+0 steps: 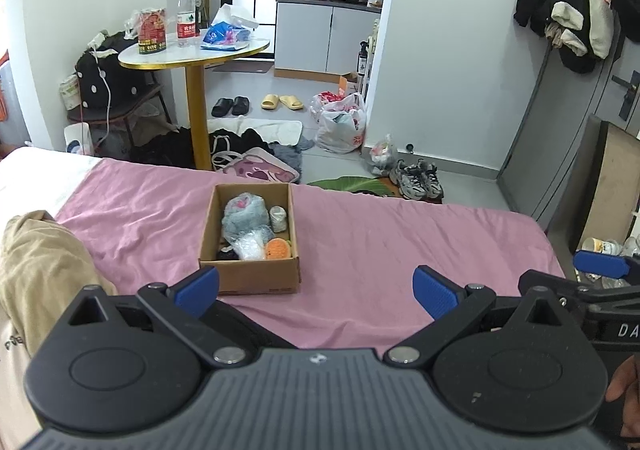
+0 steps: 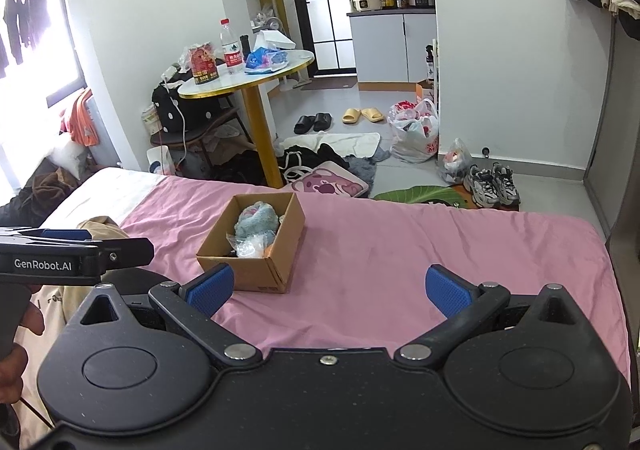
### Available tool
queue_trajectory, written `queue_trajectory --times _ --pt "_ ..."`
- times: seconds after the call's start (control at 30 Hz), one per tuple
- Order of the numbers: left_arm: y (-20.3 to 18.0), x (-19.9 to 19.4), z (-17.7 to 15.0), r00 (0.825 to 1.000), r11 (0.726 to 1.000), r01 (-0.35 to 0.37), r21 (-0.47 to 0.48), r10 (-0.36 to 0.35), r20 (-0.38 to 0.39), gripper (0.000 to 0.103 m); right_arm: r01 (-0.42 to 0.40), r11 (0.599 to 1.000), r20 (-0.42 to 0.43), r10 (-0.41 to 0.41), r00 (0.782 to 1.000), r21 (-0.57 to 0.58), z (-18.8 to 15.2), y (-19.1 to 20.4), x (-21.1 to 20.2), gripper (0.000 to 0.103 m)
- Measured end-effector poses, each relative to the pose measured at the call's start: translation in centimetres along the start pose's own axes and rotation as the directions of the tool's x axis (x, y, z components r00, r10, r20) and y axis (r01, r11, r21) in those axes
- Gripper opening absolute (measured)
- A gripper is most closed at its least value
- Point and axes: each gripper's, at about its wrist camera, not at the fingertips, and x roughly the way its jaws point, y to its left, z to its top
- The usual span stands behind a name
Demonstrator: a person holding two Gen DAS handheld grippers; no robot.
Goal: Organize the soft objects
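Observation:
A cardboard box (image 1: 250, 274) (image 2: 264, 270) rests on the pink bed sheet (image 1: 380, 242) (image 2: 400, 242). Inside it lie a grey-blue fluffy cloth (image 1: 244, 216) (image 2: 256, 224), a clear plastic bag (image 1: 250, 246) (image 2: 250, 248), an orange knitted piece (image 1: 278, 249), a small grey roll (image 1: 279, 219) and something black (image 1: 228, 254). My left gripper (image 1: 316, 290) hangs open and empty just short of the box. My right gripper (image 2: 330, 288) is open and empty too, with the box ahead and slightly left of it. The right gripper's body (image 1: 600, 270) shows at the left wrist view's right edge.
A beige garment (image 1: 36, 270) lies on the bed at the left. Beyond the bed stand a round gold-legged table (image 1: 192, 50) with a bottle, clothes and bags on the floor, slippers (image 1: 282, 101), sneakers (image 1: 418, 178) and a plastic bag (image 1: 342, 122).

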Motion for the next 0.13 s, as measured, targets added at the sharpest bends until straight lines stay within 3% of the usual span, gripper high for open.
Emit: queue_trajectory --times 0.13 --pt "0.38 0.86 -0.08 1.000 1.000 0.006 0.001 -0.006 0.006 0.102 0.005 1.000 -0.016 -0.004 1.000 0.006 -0.21 0.15 0.74 0.103"
